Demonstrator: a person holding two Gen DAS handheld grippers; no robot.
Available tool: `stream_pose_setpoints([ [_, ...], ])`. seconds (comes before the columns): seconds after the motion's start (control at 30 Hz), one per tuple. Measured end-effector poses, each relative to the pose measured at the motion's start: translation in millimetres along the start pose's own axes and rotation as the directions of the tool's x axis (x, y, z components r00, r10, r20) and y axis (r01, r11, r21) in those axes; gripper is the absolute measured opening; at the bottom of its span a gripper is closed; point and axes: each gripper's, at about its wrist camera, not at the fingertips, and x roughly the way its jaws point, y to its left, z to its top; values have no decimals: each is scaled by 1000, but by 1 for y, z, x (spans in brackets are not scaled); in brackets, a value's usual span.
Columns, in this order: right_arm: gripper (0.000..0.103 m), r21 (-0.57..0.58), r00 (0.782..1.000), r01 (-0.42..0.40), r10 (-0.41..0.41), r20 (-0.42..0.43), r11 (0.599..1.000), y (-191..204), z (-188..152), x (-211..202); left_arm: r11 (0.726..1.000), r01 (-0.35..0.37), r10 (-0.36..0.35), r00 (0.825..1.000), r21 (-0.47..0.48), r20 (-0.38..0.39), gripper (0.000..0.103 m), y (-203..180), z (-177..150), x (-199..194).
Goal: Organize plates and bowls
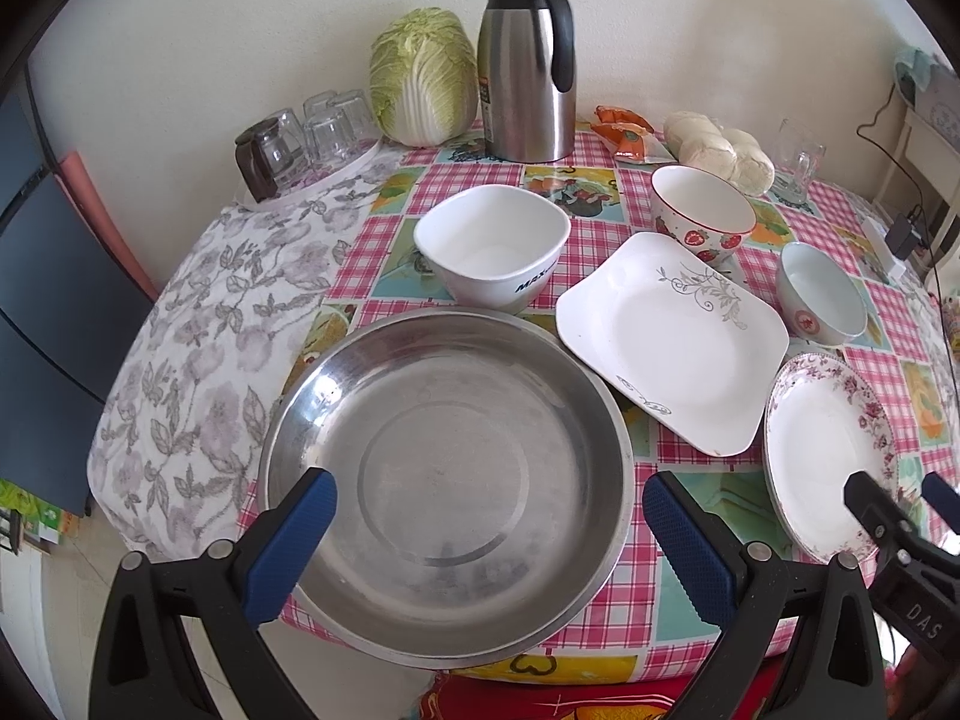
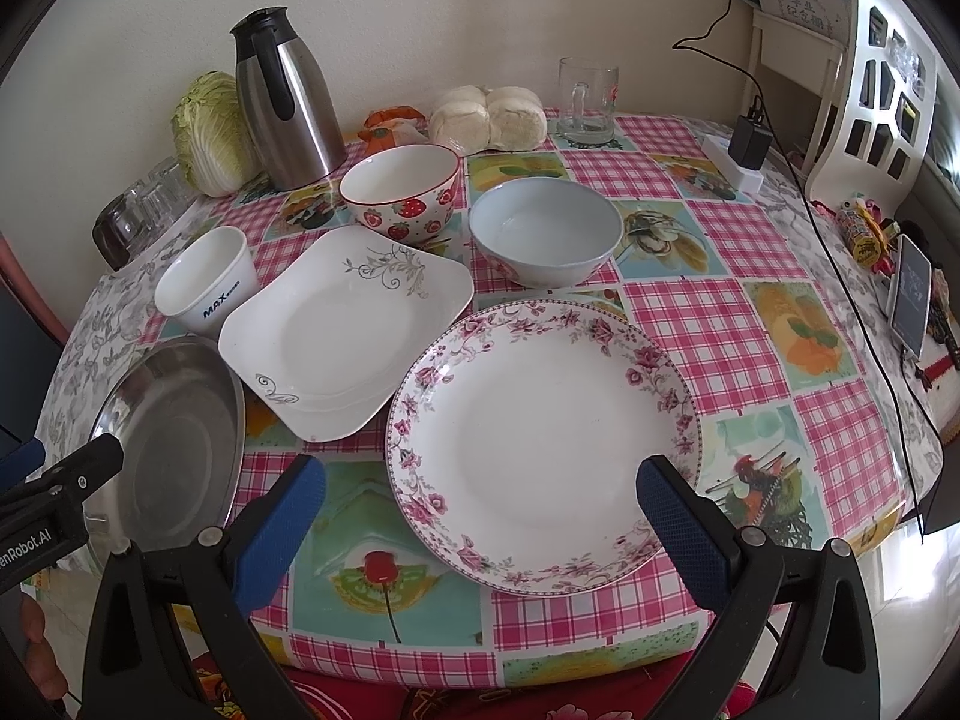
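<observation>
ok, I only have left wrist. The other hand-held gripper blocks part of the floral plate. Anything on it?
Observer: No. In the right wrist view the floral plate is bare, with its whole rim showing.
Operator: Right hand-held gripper state?
Observer: The right hand-held gripper is open. One finger is over the plate's near rim, the other over the tablecloth.
Operator: Anything further right?
Observer: A phone lies at the tablecloth's right edge.
</observation>
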Motion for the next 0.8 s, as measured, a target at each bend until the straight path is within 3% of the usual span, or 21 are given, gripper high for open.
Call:
stream_pose_setpoints([
  [0.13,103,-36,999,-38,38,-21,999,17,1,6,993,37,-38,999,-111,-8,103,29,3,6],
  [0.27,103,-50,994,-93,90,-65,994,33,3,18,972,-16,16,1000,-235,0,103,70,0,15],
  [0.4,103,-84,988,-124,115,-104,989,52,2,32,946,-22,26,1000,-325,7,103,100,-6,22],
  [0.63,103,-131,978,-171,152,-145,977,72,3,46,895,10,7,999,-447,36,103,136,-18,33],
  [0.8,103,-141,967,-208,182,-176,968,83,3,57,885,-5,-5,1000,-466,-20,103,146,-20,47],
])
